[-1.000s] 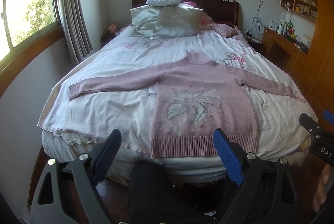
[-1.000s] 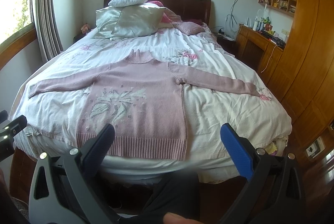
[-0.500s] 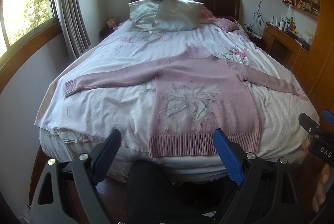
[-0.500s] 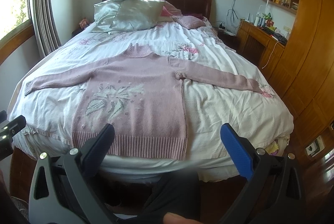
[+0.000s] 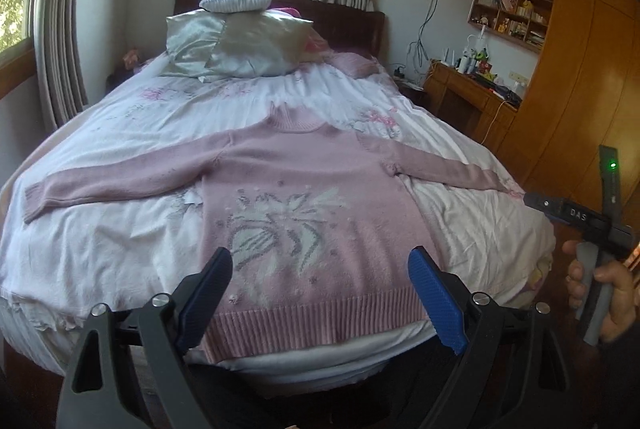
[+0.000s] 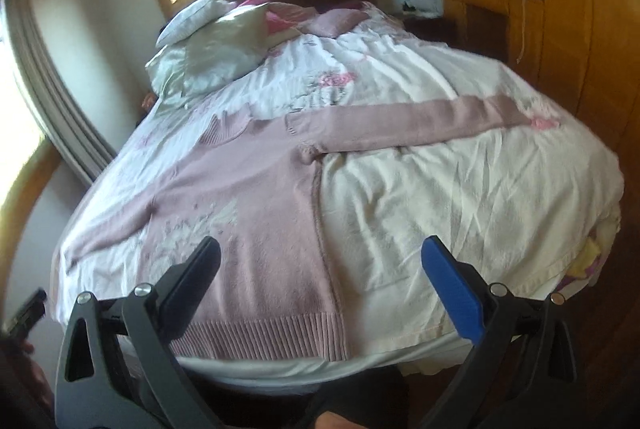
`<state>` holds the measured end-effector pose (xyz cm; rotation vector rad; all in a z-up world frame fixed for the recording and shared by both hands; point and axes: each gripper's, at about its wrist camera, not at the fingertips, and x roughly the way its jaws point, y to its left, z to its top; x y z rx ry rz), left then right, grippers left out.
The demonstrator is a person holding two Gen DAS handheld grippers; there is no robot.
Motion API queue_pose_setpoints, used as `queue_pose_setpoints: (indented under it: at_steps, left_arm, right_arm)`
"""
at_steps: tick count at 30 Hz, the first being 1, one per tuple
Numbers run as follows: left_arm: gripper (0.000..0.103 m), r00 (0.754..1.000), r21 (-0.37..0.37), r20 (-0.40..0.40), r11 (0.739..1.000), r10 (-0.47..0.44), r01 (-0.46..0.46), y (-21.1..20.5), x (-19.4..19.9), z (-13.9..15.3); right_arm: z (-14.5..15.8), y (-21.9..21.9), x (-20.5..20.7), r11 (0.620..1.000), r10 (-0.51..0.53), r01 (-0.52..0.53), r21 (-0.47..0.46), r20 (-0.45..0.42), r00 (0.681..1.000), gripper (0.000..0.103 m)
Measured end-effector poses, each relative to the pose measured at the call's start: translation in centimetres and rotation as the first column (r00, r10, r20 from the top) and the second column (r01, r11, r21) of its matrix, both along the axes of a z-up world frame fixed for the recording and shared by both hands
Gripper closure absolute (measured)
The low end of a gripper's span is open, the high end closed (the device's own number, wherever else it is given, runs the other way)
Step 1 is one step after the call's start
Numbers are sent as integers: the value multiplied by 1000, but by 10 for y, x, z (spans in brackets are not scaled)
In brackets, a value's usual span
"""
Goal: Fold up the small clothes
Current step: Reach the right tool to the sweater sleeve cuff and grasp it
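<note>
We have not begun any fold yet, as far as we can judge. The pink knitted sweater with a pale leaf pattern on its front (image 5: 304, 197) lies face up and fully spread on the white floral bedspread of the bed (image 5: 120, 253). Its ribbed hem (image 5: 316, 321) sits at the near edge of the mattress and its collar points toward the silver satin pillows (image 5: 240, 45) at the headboard. Both sleeves are stretched straight out to the sides, the left sleeve (image 5: 120, 177) toward the window side and the right sleeve (image 6: 420, 125) toward the wooden wardrobe wall.

Our left tool (image 5: 320, 293) hangs over the hem with its blue-padded jaws spread wide and nothing between them. Our right tool (image 6: 320, 281) hangs above the sweater's right side seam, likewise wide apart and empty; that view is blurred.

Everything is left: we reckon both sleeves must come in across the body, then the body must be doubled over.
</note>
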<state>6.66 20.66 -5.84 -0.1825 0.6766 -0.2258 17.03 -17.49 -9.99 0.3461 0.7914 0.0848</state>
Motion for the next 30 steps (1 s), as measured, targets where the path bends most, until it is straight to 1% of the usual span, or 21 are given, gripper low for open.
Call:
queue_pose_setpoints:
  at_steps: [1, 2, 3, 4, 6, 8, 10, 11, 13, 15, 16, 19, 20, 21, 22, 23, 26, 28, 30]
  left_arm:
    - [13, 1000, -43, 2, 999, -19, 19, -1, 4, -1]
    - [13, 1000, -68, -6, 997, -29, 28, -3, 9, -4]
    - [13, 999, -82, -22, 996, -36, 34, -6, 15, -7]
    - [13, 999, -87, -40, 996, -34, 30, -8, 20, -12]
    - [13, 996, -98, -77, 995, -34, 27, -14, 30, -22]
    - [13, 994, -103, -106, 995, -27, 16, -17, 38, -31]
    - [13, 992, -101, -126, 995, -28, 15, -22, 48, -38]
    - [13, 991, -99, -131, 995, -28, 15, -25, 52, -41]
    - [13, 991, -97, -132, 995, -28, 16, -30, 62, -45]
    - [13, 989, -81, -146, 997, -22, 10, -35, 73, -50]
    - [13, 988, -70, -153, 997, -19, 8, -37, 78, -51]
    - [13, 988, -35, -157, 999, 0, -6, -44, 90, -55]
    - [13, 988, -36, -151, 999, 10, -16, -45, 93, -55]
    - [13, 989, -44, -148, 999, 17, -24, -44, 95, -55]
    - [13, 989, -55, -150, 998, 21, -29, -44, 98, -56]
    - [13, 988, -68, -153, 997, 20, -31, -44, 101, -57]
    - [13, 985, -105, -174, 994, 3, -21, -45, 109, -62]
    - [13, 980, -118, -199, 993, -6, -18, -48, 114, -67]
    - [13, 977, -138, -215, 990, -12, -18, -50, 116, -72]
  right_arm:
    - [-8, -23, 10, 998, -38, 39, 54, -23, 999, 13]
    - [-16, -46, 21, 992, -66, 71, 108, -55, 996, 34]
    - [-30, -75, 35, 976, -90, 108, 187, -102, 991, 53]
    - [-41, -99, 46, 958, -110, 142, 250, -136, 985, 57]
    - [-60, -144, 63, 909, -163, 218, 354, -179, 970, 58]
    - [-76, -184, 79, 867, -215, 277, 415, -190, 958, 58]
    - [-93, -222, 98, 803, -243, 312, 508, -198, 950, 57]
    - [-101, -239, 107, 778, -260, 327, 537, -200, 945, 57]
    - [-117, -273, 128, 728, -298, 361, 583, -205, 932, 57]
    - [-133, -306, 147, 663, -350, 404, 630, -217, 911, 57]
    - [-141, -321, 158, 637, -365, 421, 645, -227, 903, 57]
    - [-165, -360, 183, 567, -426, 479, 670, -260, 867, 57]
    - [-173, -371, 189, 537, -443, 495, 682, -271, 854, 57]
    - [-180, -379, 194, 518, -453, 506, 689, -281, 846, 57]
    - [-186, -386, 199, 505, -462, 520, 689, -293, 837, 57]
    - [-190, -390, 205, 503, -466, 528, 685, -300, 833, 57]
    - [-200, -393, 220, 524, -463, 545, 655, -318, 827, 57]
    - [-205, -391, 227, 535, -462, 556, 636, -330, 823, 59]
    - [-210, -391, 234, 533, -466, 566, 629, -340, 817, 59]
